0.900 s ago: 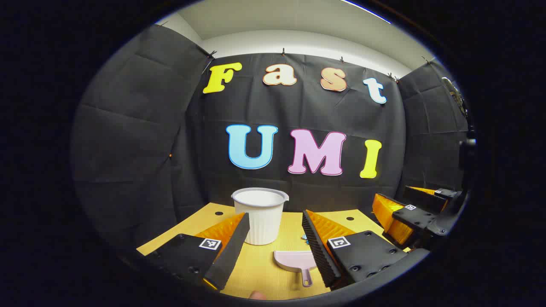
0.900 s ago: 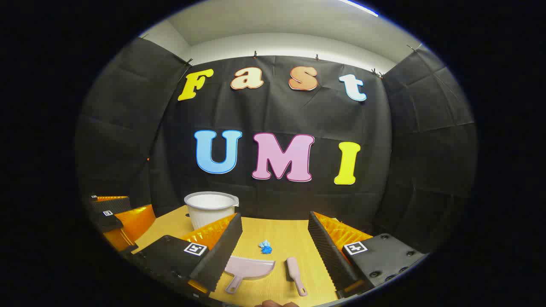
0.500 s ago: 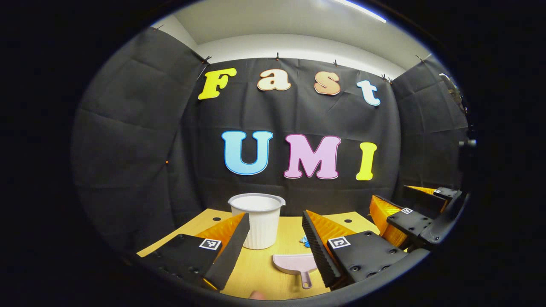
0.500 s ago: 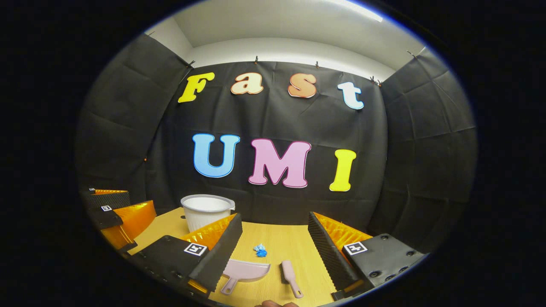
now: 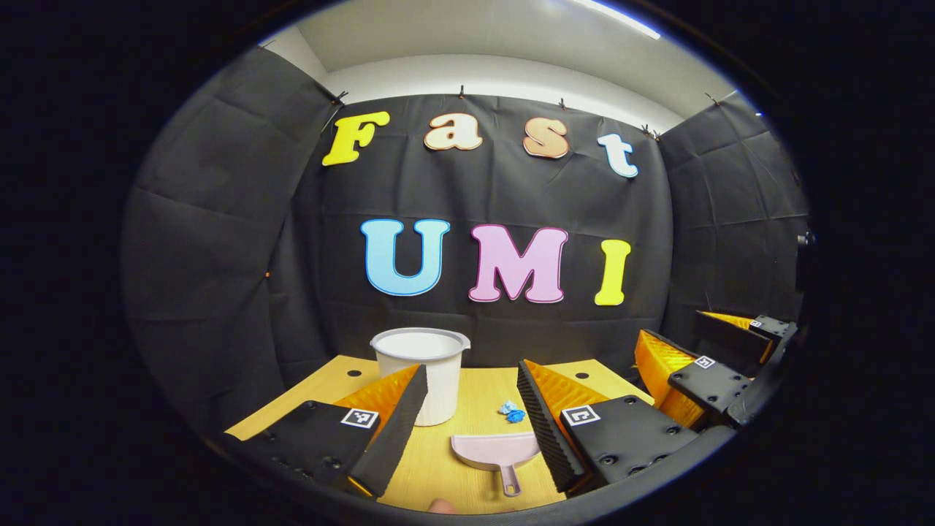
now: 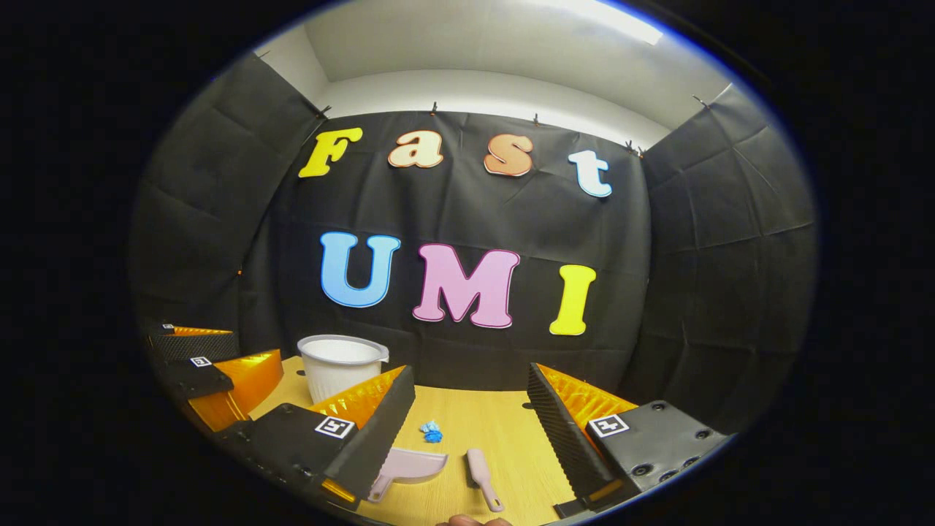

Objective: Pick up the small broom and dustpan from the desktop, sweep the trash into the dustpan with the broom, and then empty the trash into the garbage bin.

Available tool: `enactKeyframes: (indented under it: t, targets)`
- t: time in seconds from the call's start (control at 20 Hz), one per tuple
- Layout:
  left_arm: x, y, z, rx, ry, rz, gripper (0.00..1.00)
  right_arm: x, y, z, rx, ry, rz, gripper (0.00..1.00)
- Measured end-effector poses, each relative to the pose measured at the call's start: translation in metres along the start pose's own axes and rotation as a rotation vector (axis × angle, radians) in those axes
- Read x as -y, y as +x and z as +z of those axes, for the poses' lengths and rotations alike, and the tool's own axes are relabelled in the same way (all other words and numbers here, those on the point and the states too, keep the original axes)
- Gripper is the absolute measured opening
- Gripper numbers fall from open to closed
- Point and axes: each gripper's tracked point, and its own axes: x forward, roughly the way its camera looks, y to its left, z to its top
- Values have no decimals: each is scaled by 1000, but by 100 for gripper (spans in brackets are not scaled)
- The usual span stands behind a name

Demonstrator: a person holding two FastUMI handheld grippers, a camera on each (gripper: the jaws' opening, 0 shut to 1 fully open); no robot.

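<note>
Left gripper [image 5: 471, 420] and right gripper [image 6: 471, 424] alike: two wedge-shaped fingers with ribbed inner faces, translucent ridged shells behind them, blocky matte housings carrying small square black-and-white tags and round screw heads near the outer edges.

Tabletop [image 6: 504, 431]: matt light wood grain
Dustpan [image 5: 491, 449]: smooth pink plastic
Bin [image 5: 431, 372]: ribbed white plastic
Trash [image 6: 432, 432]: crumpled blue paper

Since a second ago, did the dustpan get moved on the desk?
Cannot tell for sure, but probably not. In the right gripper view the dustpan keeps its place beside the broom and blue trash; the camera moved.
</note>
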Motion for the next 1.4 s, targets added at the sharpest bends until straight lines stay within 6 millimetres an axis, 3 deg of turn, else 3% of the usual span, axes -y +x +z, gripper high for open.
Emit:
enactKeyframes:
  t: [0.1, 0.25, 0.3, 0.45, 0.65, 0.8, 1.1, 1.2, 1.4]
  targets:
    - [-2, 0, -1, -6, 2, 12, 72, 8, 0, 1, 0, 2, -21, 96]
    - [-3, 0, -16, -60, 19, 43, 74, 23, -2, -2, 0, -14, -52, 100]
    - [-2, -2, -16, -67, 7, 43, 74, 27, -3, -5, -7, -21, -59, 96]
    - [1, -8, -14, -58, -10, 30, 74, 35, -3, -10, -25, -27, -73, 96]
    - [5, -9, -19, -45, 13, 18, 74, 34, -1, -9, -27, -37, -63, 100]
    - [13, -3, -43, -108, -2, 6, 74, 32, 2, -6, -19, -65, -47, 99]
    - [26, 16, -46, -137, -30, -25, 74, 38, 9, -19, -57, -98, -38, 96]
    - [27, 24, -45, -136, -32, -34, 74, 41, 16, -22, -70, -107, -37, 100]
    - [23, 37, -70, -218, -55, -22, 74, 45, 34, -32, -99, -100, -35, 100]
